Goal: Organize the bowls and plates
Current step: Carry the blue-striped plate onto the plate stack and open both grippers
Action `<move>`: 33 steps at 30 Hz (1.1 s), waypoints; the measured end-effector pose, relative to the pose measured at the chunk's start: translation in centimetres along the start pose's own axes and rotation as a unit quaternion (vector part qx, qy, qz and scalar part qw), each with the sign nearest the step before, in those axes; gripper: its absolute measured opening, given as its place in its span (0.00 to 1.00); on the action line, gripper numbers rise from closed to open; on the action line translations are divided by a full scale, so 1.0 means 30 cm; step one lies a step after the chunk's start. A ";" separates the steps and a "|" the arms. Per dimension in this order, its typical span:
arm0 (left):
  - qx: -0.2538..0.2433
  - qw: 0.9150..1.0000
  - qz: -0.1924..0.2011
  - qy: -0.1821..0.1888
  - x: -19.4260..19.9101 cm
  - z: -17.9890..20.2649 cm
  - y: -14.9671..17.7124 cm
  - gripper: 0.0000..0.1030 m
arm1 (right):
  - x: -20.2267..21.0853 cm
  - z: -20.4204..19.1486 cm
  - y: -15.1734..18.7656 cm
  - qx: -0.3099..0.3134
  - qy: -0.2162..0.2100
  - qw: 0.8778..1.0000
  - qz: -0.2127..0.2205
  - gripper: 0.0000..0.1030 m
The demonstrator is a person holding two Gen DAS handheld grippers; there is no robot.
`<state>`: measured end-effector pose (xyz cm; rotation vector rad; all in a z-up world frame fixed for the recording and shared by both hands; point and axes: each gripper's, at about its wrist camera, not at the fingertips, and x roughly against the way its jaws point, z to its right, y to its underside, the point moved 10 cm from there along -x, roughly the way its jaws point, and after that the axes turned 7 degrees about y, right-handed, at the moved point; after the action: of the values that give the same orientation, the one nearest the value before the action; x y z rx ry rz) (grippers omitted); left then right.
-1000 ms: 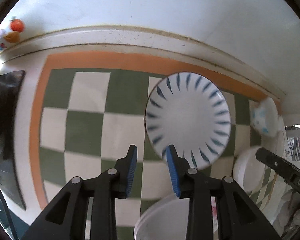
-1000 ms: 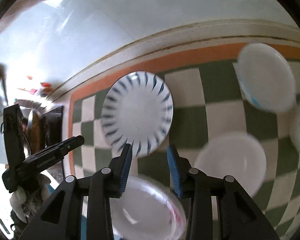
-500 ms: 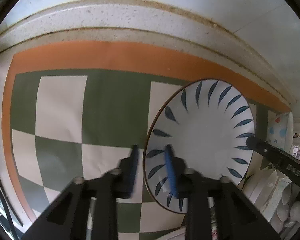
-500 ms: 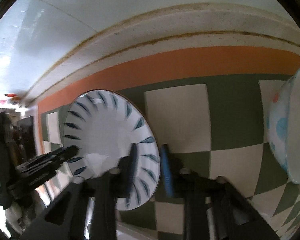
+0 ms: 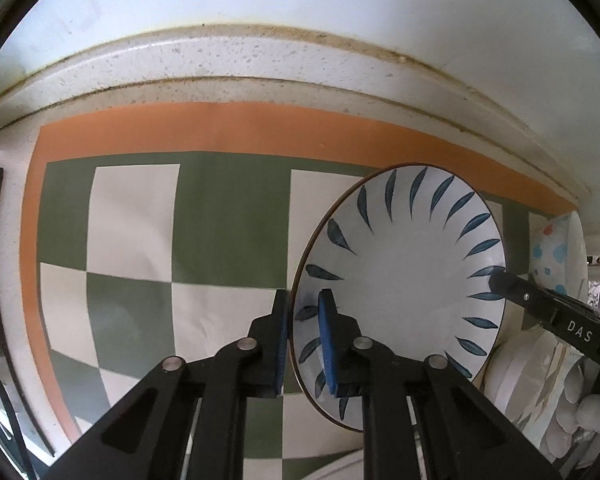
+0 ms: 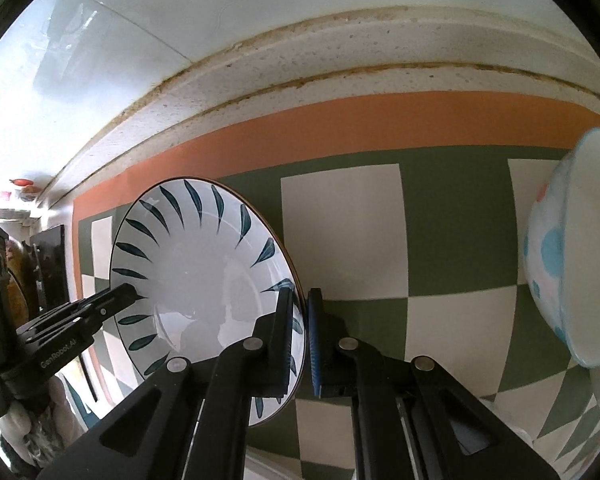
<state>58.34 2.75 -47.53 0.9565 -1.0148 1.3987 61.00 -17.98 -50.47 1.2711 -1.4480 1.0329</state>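
Note:
A white plate with blue leaf marks [image 5: 404, 280] is held between both grippers above the checked mat. My left gripper [image 5: 304, 340] is shut on its left rim, one finger under and one inside. My right gripper [image 6: 302, 336] is shut on its right rim; the plate also shows in the right wrist view [image 6: 204, 276]. The other gripper's tip shows on the opposite rim in each view. A white bowl with blue and pink spots [image 6: 568, 264] stands on its edge at the right.
A green and white checked mat with an orange border [image 5: 228, 208] covers the counter. A speckled raised ledge and white wall [image 5: 260, 60] run along the back. More white dishes [image 5: 540, 380] are stacked at the right of the left wrist view.
Both grippers moved forward onto the plate and shut on opposite sides of its rim. The plate now sits larger and nearer in both views.

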 end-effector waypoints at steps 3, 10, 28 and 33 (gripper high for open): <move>-0.006 1.000 0.004 0.000 0.046 0.005 0.019 0.12 | 0.040 -0.002 0.026 0.005 -0.002 1.000 0.003 0.08; -0.012 1.000 0.013 -0.002 0.154 0.023 0.127 0.12 | 0.161 -0.029 0.150 0.021 -0.016 1.000 0.009 0.07; -0.009 1.000 0.003 0.002 0.217 0.046 0.547 0.12 | 0.192 -0.001 0.650 0.041 -0.037 0.998 -0.021 0.07; -0.002 1.000 -0.014 0.000 0.164 0.037 0.616 0.12 | 0.154 0.023 0.725 0.043 -0.032 0.998 -0.032 0.07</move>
<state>39.59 2.72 -43.66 0.9633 -1.0002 1.3725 39.13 -17.17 -46.52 1.4139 -1.4138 1.0293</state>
